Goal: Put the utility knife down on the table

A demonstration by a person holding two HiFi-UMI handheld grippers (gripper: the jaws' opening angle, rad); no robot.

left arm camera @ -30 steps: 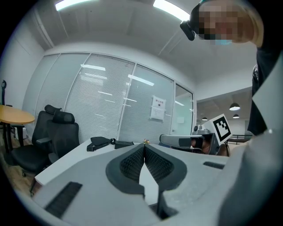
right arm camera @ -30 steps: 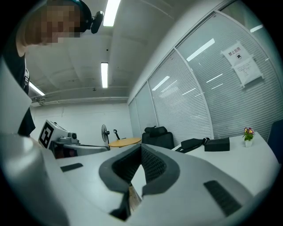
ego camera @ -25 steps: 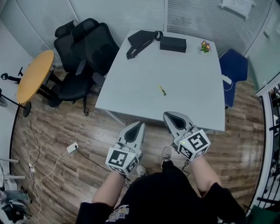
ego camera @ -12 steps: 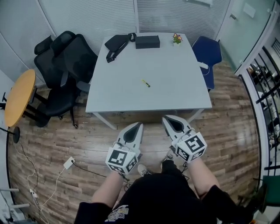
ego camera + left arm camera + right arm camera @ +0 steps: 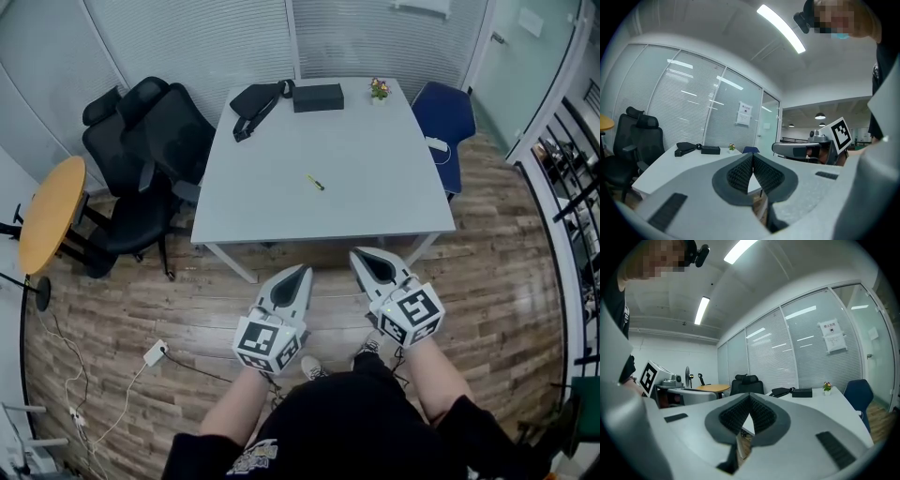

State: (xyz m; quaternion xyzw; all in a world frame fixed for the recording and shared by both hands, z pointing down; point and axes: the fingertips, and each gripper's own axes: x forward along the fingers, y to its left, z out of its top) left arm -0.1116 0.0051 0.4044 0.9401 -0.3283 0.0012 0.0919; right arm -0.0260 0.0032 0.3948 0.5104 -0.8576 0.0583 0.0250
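A small yellow utility knife [image 5: 317, 183] lies near the middle of the white table [image 5: 281, 206], apart from both grippers. My left gripper [image 5: 294, 275] hangs over the wood floor in front of the table's near edge, its jaws shut on nothing. Beside it on the right, my right gripper [image 5: 367, 260] is held the same way, also shut and empty. In the left gripper view my left gripper [image 5: 752, 157] points at the table [image 5: 679, 164], with the right gripper's marker cube [image 5: 840, 133] at the right. In the right gripper view my right gripper [image 5: 750, 397] shows closed pads.
A black bag [image 5: 255, 99], a black box [image 5: 318, 97] and a small flower pot [image 5: 379, 89] stand at the table's far edge. Black office chairs [image 5: 145, 150] crowd the left side, a blue chair [image 5: 444, 117] the right. A round wooden table [image 5: 49, 212] is far left. Cables and a power adapter [image 5: 154, 352] lie on the floor.
The head view has swung and settled, so the table now sits centred ahead. Both grippers have stayed shut and low in front of the person; the knife has not moved on the table.
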